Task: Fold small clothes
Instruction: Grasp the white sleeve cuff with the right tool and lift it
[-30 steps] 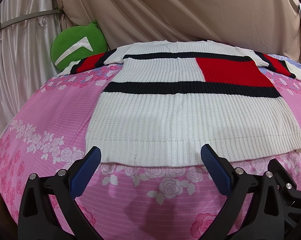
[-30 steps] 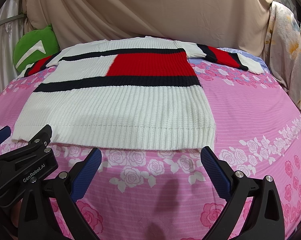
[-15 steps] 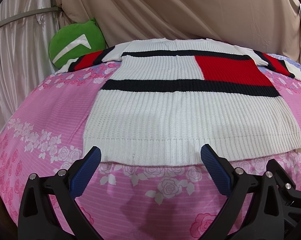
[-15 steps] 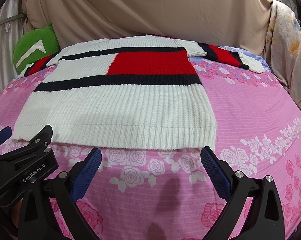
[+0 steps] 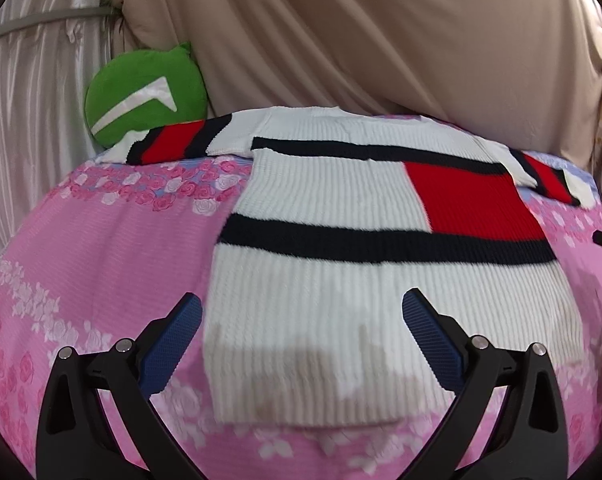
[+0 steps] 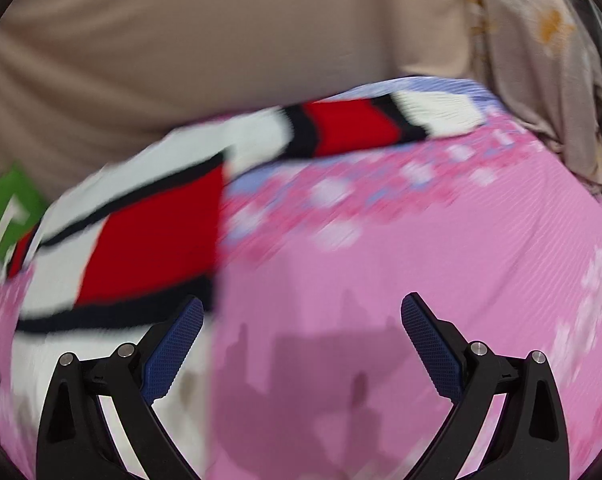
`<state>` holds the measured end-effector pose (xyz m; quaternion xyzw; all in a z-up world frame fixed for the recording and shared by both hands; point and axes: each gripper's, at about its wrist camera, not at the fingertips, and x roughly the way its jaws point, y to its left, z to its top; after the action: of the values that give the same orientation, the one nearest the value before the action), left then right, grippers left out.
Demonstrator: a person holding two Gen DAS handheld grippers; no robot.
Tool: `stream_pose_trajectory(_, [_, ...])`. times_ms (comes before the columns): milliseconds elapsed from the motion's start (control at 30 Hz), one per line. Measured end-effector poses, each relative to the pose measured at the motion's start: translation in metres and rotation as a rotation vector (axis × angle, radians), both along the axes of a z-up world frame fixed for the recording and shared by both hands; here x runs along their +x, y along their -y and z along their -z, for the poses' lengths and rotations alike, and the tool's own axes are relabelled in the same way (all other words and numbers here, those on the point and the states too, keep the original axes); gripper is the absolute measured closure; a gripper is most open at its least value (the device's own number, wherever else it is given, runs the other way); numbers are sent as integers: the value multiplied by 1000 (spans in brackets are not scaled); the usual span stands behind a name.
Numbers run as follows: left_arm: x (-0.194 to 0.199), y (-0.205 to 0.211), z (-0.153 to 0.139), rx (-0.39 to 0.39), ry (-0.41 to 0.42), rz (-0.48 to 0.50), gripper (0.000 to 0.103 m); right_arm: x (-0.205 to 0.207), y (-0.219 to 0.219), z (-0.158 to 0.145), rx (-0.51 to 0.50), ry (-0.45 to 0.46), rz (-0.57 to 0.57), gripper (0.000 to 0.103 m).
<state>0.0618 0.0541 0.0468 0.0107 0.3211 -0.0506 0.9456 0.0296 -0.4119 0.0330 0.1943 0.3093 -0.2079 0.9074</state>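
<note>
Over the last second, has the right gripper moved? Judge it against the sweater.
Yes. The right gripper has swung rightward and forward: the sweater now sits at the view's left, with pink bedsheet between the open jaws.

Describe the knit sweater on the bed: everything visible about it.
The sweater is a chunky ribbed knit, mostly white, with two dark navy horizontal bands and a red block between them on one side. Its short sleeves, striped navy, red and white, are spread outward. It lies flat and unfolded, hem nearest the cameras, on the pink floral bedsheet. One sleeve end lies against the green cushion. Both the left gripper and right gripper are open, holding nothing.
</note>
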Motion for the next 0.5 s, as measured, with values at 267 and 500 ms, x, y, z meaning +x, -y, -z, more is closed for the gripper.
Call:
stream_pose_trajectory(267, [71, -41, 5, -140, -93, -44, 5, 77, 197, 3, 189, 33, 257, 14])
stream_pose_trajectory(500, [111, -36, -1, -28, -45, -61, 5, 114, 264, 26, 341, 116, 365, 49])
